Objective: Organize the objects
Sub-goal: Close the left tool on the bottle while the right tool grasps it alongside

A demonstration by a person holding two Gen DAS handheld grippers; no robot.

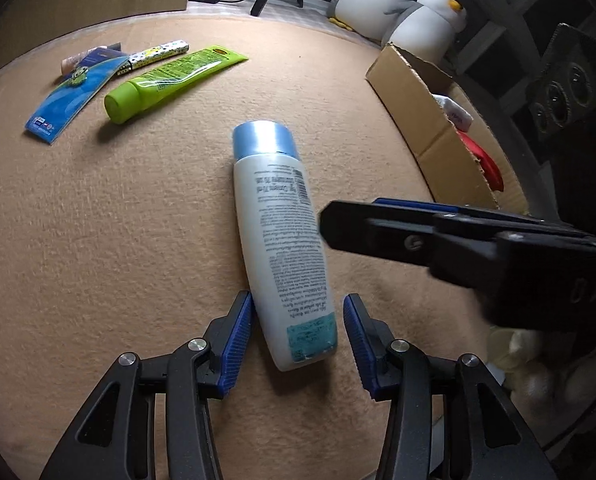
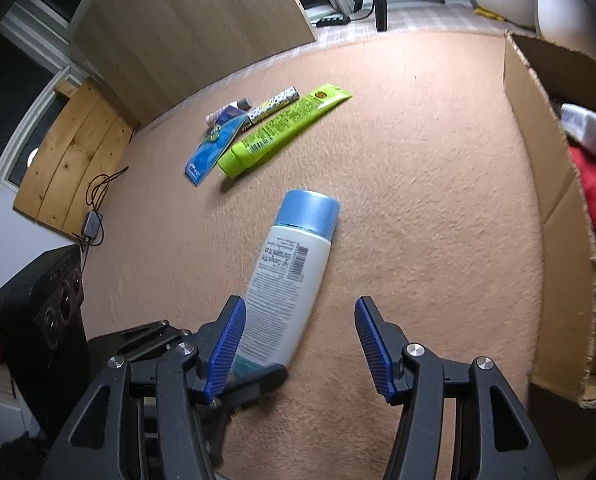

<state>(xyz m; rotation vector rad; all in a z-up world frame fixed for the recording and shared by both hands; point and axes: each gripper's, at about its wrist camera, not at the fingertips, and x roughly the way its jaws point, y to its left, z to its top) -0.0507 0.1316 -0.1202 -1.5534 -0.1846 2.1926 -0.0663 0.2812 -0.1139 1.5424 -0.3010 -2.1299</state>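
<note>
- A white bottle point(image 1: 281, 240) with a blue cap point(image 1: 262, 138) lies on its side on the tan carpet point(image 1: 97, 240), about in the middle of it, its cap toward the far edge.
- The left gripper point(image 1: 298, 332) hangs over the bottom end of the bottle. Its blue fingers point(image 1: 237, 344) stand apart, one on each side of the bottle. The left pad is touching or almost touching the bottle's side; the right pad is clearly away from it, so the bottle is not clamped.
- The right gripper point(image 2: 300, 344) also has its fingers apart. In its own view the bottle point(image 2: 281, 292) passes just beside the left finger point(image 2: 225, 348), and nothing is held between the pads.
- In the left view the right gripper point(image 1: 334, 226) comes in from the right side, its tip over the bottle's middle; I cannot tell if it touches.
- Toward the far left corner of the carpet lie a green tube point(image 1: 169, 80), a blue card point(image 1: 71, 96), a spotted tube point(image 1: 157, 54) and one small tube point(image 1: 73, 62), close together.
- A cardboard box point(image 1: 418, 100) stands at the right edge of the carpet, with a red thing point(image 1: 488, 164) and a white thing point(image 1: 456, 112) inside.
- Two plush penguins point(image 1: 426, 20) sit behind the box.
</note>
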